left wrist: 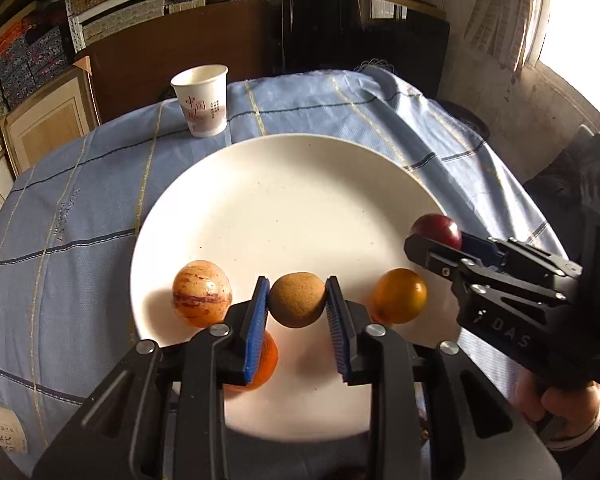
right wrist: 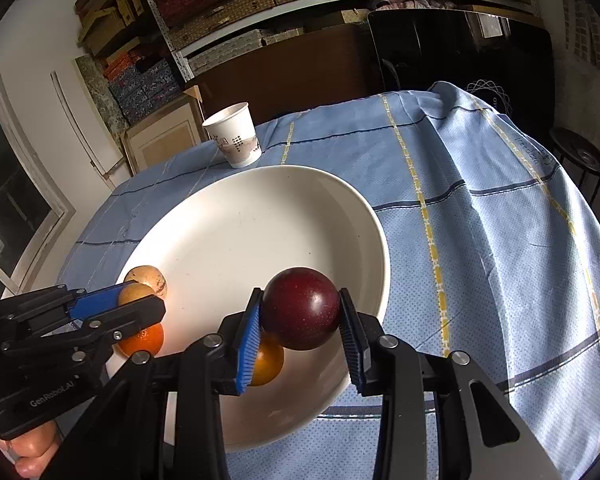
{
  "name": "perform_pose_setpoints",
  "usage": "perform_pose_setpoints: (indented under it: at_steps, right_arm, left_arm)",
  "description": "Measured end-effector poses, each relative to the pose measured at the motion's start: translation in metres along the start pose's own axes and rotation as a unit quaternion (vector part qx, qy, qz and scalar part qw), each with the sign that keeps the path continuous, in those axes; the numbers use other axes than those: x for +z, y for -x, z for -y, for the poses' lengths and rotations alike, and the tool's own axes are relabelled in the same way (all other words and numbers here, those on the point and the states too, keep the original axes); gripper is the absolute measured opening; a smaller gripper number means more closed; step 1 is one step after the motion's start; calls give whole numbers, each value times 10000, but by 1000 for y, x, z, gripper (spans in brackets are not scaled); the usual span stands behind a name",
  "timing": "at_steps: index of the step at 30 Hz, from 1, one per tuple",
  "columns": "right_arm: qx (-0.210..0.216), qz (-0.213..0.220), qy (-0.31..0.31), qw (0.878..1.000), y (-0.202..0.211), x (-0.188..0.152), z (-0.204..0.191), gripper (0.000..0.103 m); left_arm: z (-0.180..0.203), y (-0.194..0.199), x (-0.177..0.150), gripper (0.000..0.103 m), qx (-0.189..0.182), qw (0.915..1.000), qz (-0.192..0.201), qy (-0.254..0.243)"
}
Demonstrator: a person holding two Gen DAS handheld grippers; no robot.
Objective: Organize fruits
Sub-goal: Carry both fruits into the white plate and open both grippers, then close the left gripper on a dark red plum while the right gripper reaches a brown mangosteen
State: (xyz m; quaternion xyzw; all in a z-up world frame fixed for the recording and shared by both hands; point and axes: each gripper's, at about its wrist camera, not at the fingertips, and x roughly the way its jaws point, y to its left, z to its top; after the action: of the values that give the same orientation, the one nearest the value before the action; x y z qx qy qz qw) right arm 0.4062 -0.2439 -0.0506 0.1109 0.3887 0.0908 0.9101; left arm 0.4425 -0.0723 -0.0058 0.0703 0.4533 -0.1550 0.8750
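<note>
left wrist view showed my left gripper [left wrist: 297, 300] clamped on a small tan-brown fruit [left wrist: 297, 299], both blue pads pressed against its sides, carried above the near part of the white plate [left wrist: 284, 184]. just left of that gripper a mottled orange-red fruit [left wrist: 201, 293] sat on the plate, a yellow-orange fruit [left wrist: 399, 295] sat just right of it, and a brighter orange one [left wrist: 262, 360] lay below and behind the left finger.

off to the right, my right gripper [right wrist: 300, 312] was closed on a dark red plum-like fruit [right wrist: 301, 307], held over the plate's near right rim, with the yellow-orange fruit directly beneath its left finger.

i judged both hands were in the carry-and-place stage. to do it well i reckoned i should bring each fruit down over bare plate ahead of the grippers, not onto fruit already lying below. the round fruits looked likely to roll, so i wanted each lowered until it touched the plate before the pads let go, and the fingers lifted straight away afterward. with the two grippers near one another, releasing one at a time seemed safer. the paper cup [left wrist: 201, 100] stood well ahead, beyond the plate, clear of either path.
</note>
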Motion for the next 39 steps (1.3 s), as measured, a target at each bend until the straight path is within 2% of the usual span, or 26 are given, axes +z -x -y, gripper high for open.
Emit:
perform_pose_setpoints:
  at_steps: [3,5,7,8,11,13,15,18,20,24,29,34,37,39]
  right_arm:
    - [19,-40,28,10000,-4,1,-1,39]
    - [43,-73,32,10000,-6,1,-2,39]
    - [75,-97,-8,9999,-5,1,-2,43]
    - [80,-88,-21,9999,-2,0,-3,47]
    - [189,54,-15,9998,19,1,-5,47]
    - [213,254,94,9994,41,-1,-9,50]
    - [216,402,241,9987,64,-9,-14,56]
    - [303,439,483,9974,93,-39,-18,58]
    - [418,358,597,9967,105,-62,-19,59]
    - [417,50,912,9949,126,-115,-27,60]
    - [309,-301,1532,9873,146,-163,-49,60]
    - [38,-481,1802,9825,145,-185,-58,60]
    - [-104,-533,1817,9819,137,-185,-56,60]
    - [-89,-569,1807,9819,134,-185,-56,60]
  left_arm:
    - [0,-8,-1,29,96,9999,-90,1]
    - [-1,-11,-2,36,138,9998,-109,5]
    - [-4,-7,-3,64,191,9998,-52,53]
    - [-6,-1,-4,70,230,9997,30,102]
    - [-12,31,-12,82,297,9988,371,110]
    - [-19,56,-25,96,443,9972,576,172]
    - [-28,80,-44,96,457,9961,702,281]
    - [-41,109,-85,98,562,9945,735,497]
    - [-48,123,-117,98,603,9928,720,743]
    - [-56,140,-175,98,394,9913,655,1071]
    - [-41,155,-227,98,409,9927,675,911]
    - [-22,157,-253,98,0,9955,681,661]
    - [-13,150,-255,98,92,9975,543,436]
    - [-13,151,-255,98,-52,9975,573,406]
